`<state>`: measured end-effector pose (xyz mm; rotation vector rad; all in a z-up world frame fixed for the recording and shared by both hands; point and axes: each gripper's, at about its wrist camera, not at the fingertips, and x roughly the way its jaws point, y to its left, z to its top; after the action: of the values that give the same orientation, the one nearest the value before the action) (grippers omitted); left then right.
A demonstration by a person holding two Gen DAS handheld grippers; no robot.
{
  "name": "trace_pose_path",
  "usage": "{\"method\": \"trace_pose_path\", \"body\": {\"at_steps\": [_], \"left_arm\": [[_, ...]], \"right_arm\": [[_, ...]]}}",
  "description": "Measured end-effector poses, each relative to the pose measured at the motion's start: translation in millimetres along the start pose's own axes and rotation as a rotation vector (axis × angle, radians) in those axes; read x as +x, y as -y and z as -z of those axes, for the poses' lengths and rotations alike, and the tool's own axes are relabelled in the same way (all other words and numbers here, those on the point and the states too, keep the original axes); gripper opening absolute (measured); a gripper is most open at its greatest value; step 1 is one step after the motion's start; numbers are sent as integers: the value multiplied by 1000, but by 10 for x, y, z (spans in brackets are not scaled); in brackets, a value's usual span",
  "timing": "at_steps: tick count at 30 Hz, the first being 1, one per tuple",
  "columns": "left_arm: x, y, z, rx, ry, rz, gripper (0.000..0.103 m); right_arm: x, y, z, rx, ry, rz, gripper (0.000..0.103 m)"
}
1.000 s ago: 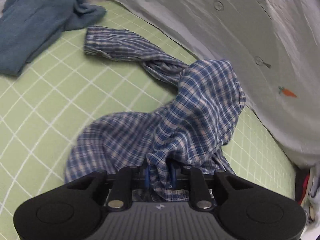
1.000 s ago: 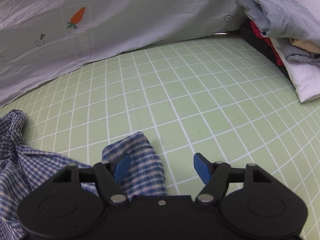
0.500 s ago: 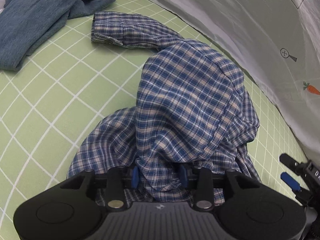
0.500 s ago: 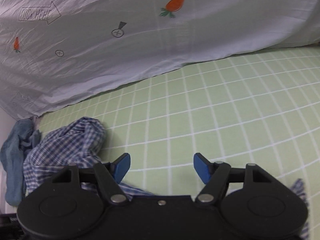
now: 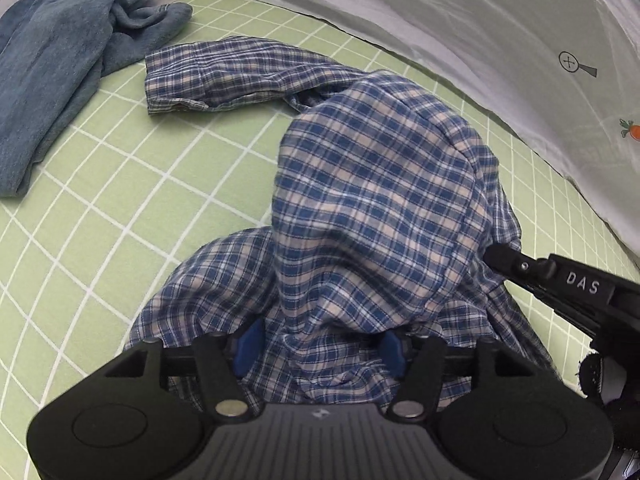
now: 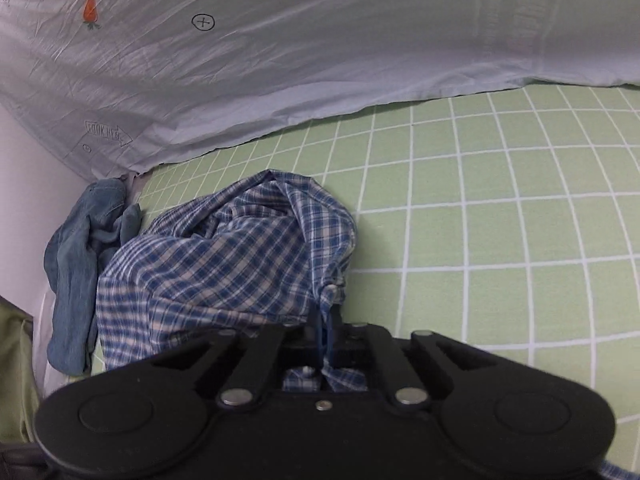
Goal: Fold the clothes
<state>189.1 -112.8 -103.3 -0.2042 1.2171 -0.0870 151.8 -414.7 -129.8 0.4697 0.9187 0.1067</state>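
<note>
A blue and white plaid shirt (image 5: pixel 372 216) lies bunched on the green checked sheet (image 5: pixel 120 208), one sleeve stretched toward the far left. My left gripper (image 5: pixel 320 348) is open, its blue pads (image 5: pixel 246 346) wide apart with shirt cloth draped loosely between them. In the right wrist view the shirt (image 6: pixel 224 264) is heaped left of centre, and my right gripper (image 6: pixel 325 328) is shut on a pinch of its edge. The right gripper also shows in the left wrist view (image 5: pixel 496 254), touching the shirt's right side.
A blue denim garment (image 5: pixel 60 60) lies crumpled at the far left, also in the right wrist view (image 6: pixel 80 272). A pale grey quilt (image 6: pixel 280 48) with carrot prints runs along the back. A wall (image 6: pixel 24 208) stands at the left.
My left gripper has opened, letting the shirt cloth go slack. My right gripper swung left to the shirt and closed on its edge.
</note>
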Motion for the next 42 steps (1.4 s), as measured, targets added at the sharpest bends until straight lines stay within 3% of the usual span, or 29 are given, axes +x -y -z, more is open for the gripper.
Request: {"method": "trace_pose_path", "body": {"at_steps": [4, 8, 15, 17, 20, 22, 25, 27, 30, 33, 35, 36, 37, 38, 40, 42], "left_arm": [[12, -51, -17, -29, -13, 33, 77], [-7, -135, 5, -60, -22, 96, 83], [-19, 68, 167, 16, -45, 148, 84], [-40, 104, 185, 24, -48, 140, 84], [-114, 82, 146, 30, -24, 135, 84], [-198, 35, 110, 28, 0, 142, 84], [-328, -33, 54, 25, 36, 152, 84], [-445, -130, 19, 8, 79, 169, 84], [-514, -249, -67, -21, 127, 166, 84], [-349, -303, -149, -15, 97, 86, 83], [-235, -340, -145, -24, 57, 59, 83], [-164, -358, -143, -29, 38, 41, 83], [-118, -358, -127, -20, 31, 26, 82], [-73, -358, -111, -11, 24, 11, 82], [6, -328, -81, 18, 4, -13, 74], [32, -306, -51, 38, 11, -28, 72]], "right_arm": [[-257, 227, 149, 7, 32, 77, 2], [-677, 592, 453, 62, 62, 187, 1], [-1302, 805, 1004, 56, 16, 322, 2], [-1332, 801, 970, 49, 28, 332, 4], [-1372, 811, 859, 49, 66, 342, 23], [-1386, 835, 701, 59, 126, 332, 47], [-1243, 847, 428, 24, 152, 318, 66], [-1054, 833, 275, -33, 131, 309, 68], [-758, 795, 118, -114, 88, 299, 68], [-514, 748, 45, -166, 54, 281, 65], [-396, 732, 10, -190, 39, 265, 55], [-359, 732, 0, -198, 35, 257, 44], [-344, 743, -4, -203, 37, 250, 22], [-333, 757, -8, -206, 40, 244, 15], [-357, 818, -11, -204, 47, 245, 4], [-454, 905, 10, -191, 69, 321, 3]]}}
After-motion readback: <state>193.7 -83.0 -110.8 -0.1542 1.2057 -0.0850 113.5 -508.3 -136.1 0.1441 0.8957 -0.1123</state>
